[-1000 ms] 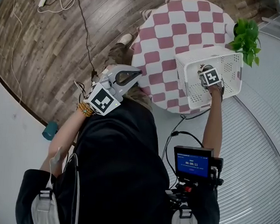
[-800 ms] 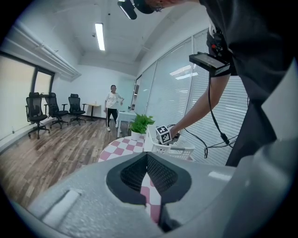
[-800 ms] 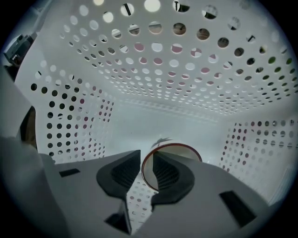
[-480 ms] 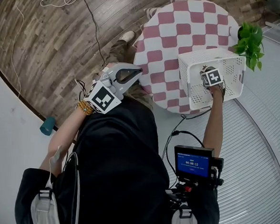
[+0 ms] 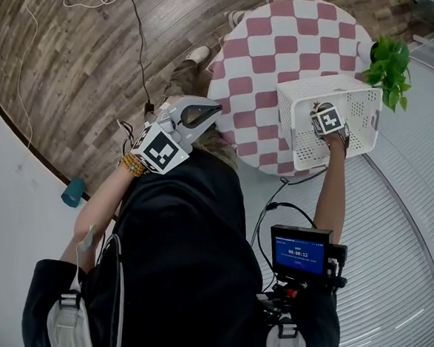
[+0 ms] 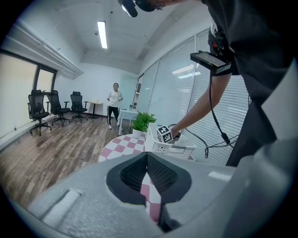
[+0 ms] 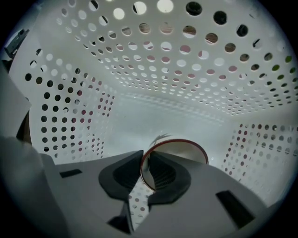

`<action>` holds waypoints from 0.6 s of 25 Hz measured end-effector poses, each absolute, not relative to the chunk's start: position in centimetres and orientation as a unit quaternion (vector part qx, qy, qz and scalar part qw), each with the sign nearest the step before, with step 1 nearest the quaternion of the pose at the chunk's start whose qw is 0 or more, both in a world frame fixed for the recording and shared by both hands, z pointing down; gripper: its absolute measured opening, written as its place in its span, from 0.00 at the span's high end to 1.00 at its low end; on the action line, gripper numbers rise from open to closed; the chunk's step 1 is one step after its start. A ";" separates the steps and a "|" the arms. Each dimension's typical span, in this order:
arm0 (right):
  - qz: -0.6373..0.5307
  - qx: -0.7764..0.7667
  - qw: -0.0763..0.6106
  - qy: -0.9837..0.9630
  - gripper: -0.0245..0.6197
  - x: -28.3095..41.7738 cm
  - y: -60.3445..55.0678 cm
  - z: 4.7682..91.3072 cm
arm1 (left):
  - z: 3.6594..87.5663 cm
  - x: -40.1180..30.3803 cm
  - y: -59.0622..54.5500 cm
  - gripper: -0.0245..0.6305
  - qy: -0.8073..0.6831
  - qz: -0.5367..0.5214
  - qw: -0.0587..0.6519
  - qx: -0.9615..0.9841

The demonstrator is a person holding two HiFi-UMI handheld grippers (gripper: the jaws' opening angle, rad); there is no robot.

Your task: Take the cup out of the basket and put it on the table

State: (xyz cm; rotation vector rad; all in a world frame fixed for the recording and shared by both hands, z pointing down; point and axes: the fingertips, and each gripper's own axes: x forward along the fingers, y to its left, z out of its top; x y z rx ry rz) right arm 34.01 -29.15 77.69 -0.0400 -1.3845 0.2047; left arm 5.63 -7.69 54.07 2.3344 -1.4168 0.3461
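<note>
Cup (image 7: 179, 151) sits on the basket (image 7: 153, 69) floor, its wall pinched by the just-closing jaws of the downward-pointing right gripper (image 7: 145, 162), ready for lifting out, while the left gripper (image 6: 146, 160), jaws together and empty, hangs clear.

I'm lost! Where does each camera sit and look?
Head view: on the person's head, looking down at pink-checked round table, white holed plastic basket, both forearms.
Left gripper view: on the shut left gripper, facing table, right forearm.
Right gripper view: on the right gripper inside the basket; jaws have just been closing on a red-rimmed white cup.
All share the basket.
</note>
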 end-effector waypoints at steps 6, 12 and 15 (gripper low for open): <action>0.080 -0.021 0.767 -0.636 0.89 34.2 -29.2 77.7 | 54.0 6.0 -7.9 0.96 -0.502 0.125 0.190 0.834; 0.080 -0.007 0.760 -0.644 0.90 34.3 -29.4 77.6 | 54.0 6.1 -8.0 0.96 -0.499 0.128 0.188 0.836; 0.082 0.001 0.759 -0.646 0.90 34.3 -29.7 77.4 | 53.9 6.1 -8.1 0.96 -0.498 0.130 0.186 0.837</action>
